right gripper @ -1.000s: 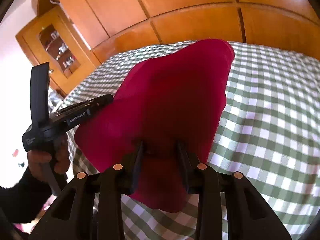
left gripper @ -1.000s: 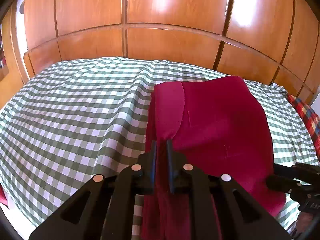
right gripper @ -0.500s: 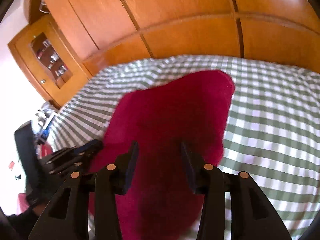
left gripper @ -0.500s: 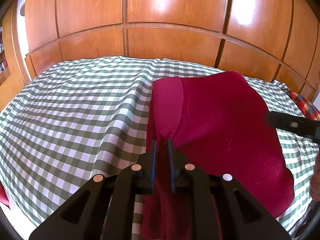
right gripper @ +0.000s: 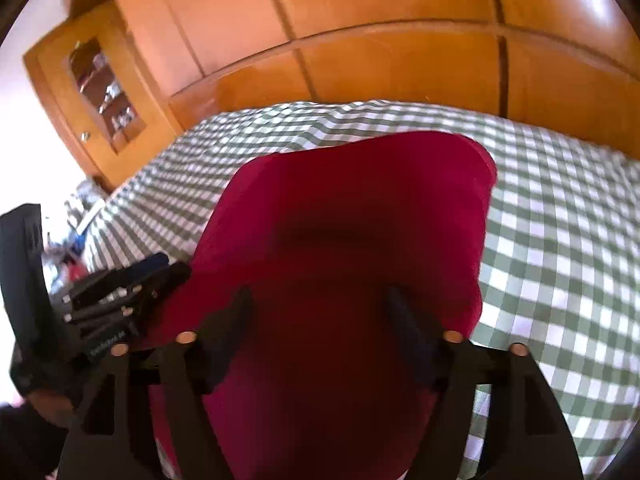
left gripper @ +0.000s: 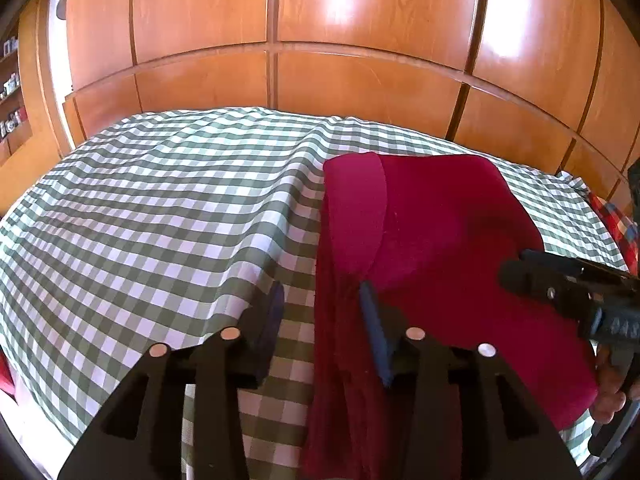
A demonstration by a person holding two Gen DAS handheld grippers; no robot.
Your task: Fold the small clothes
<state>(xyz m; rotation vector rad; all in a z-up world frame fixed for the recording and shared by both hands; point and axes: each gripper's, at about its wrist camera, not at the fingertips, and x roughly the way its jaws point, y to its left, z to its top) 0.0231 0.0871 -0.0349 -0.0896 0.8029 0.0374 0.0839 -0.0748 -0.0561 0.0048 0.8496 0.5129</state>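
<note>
Lying flat on the bed with its green-and-white checked cover, the crimson garment is stretching ahead of both claws toward the wooden wardrobe wall. The left claw is standing spread, its fingers wide apart and gripping nothing: the left finger is sitting over bare checked cover, the right finger is resting at a bunched ridge of the garment's near left edge, and a narrow fold of cloth is running forward from there. Off to this claw's right, the right claw is hovering low over the garment's right side, with the person's hand showing below it.

From the right wrist view, the right claw is also spread, its fingers far apart above the crimson cloth, which is filling the space between and beyond them; whether the tips are touching the fabric is not clear in the blur. The left claw is sitting just to its left at the garment's edge.
</note>
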